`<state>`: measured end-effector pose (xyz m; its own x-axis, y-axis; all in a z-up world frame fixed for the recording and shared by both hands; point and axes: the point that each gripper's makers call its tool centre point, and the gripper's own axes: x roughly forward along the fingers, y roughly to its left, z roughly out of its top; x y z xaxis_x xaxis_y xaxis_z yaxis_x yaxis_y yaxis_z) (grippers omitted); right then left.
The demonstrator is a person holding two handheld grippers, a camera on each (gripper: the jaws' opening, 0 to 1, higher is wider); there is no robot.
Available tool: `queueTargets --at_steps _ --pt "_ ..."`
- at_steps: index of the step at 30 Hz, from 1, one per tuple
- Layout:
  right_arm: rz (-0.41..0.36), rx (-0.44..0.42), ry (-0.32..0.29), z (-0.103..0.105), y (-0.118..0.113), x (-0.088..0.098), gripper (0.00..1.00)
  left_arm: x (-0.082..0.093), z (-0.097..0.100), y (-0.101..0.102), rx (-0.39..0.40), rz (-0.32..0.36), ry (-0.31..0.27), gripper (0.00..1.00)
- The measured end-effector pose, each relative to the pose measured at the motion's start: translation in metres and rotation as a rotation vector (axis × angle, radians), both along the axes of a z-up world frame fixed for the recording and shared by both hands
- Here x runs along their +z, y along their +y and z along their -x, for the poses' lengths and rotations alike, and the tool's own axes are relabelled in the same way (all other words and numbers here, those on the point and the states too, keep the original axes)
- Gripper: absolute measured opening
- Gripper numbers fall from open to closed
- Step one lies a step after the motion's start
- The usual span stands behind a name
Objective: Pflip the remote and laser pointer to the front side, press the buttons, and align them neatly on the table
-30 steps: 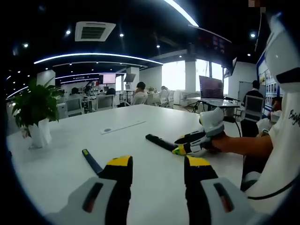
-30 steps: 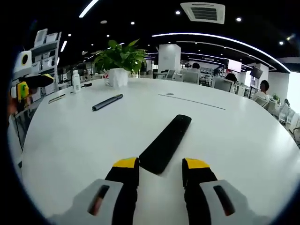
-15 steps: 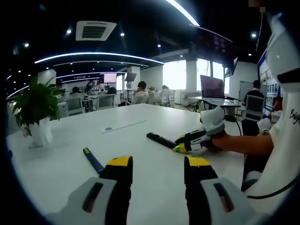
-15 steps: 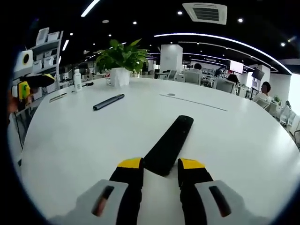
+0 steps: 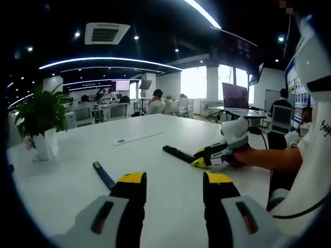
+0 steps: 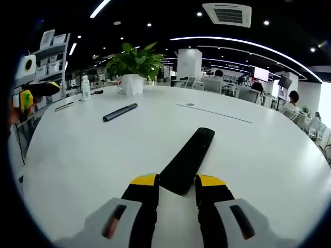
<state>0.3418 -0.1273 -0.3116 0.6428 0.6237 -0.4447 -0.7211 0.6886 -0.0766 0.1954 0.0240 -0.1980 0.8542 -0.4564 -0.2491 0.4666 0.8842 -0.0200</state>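
My right tongs [image 6: 176,182] clamp the long black plastic remote [image 6: 187,159]; next I must flip it. My left tongs [image 5: 174,182] stand apart.

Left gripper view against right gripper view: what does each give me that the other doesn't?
Left gripper view: the right gripper from the side, at the end of the remote, with the person's arm behind it, and a dark screen on a far table. Right gripper view: a look straight down its own jaws, which appear closed on the remote's near end, plus a bottle and the left gripper at the picture's left edge. Both: remote, laser pointer, plant and the white table.
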Motion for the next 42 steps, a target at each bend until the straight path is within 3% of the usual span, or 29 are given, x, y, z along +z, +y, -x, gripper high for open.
queueTargets --at_steps 17,27,38,42 --pt "-0.004 -0.008 0.0 -0.001 0.003 0.001 0.32 -0.001 0.001 0.001 0.004 0.0 0.001 0.45" --pt "-0.017 -0.011 0.014 -0.001 0.002 0.0 0.42 -0.001 0.001 0.003 0.011 -0.001 0.0 0.45" --pt "-0.053 -0.024 -0.004 -0.002 -0.003 0.015 0.44 -0.003 0.001 0.006 0.03 0.008 0.02 0.46" --pt "-0.083 -0.026 -0.009 -0.001 -0.007 0.025 0.45 -0.003 0.0 0.013 0.065 -0.092 -0.006 0.51"
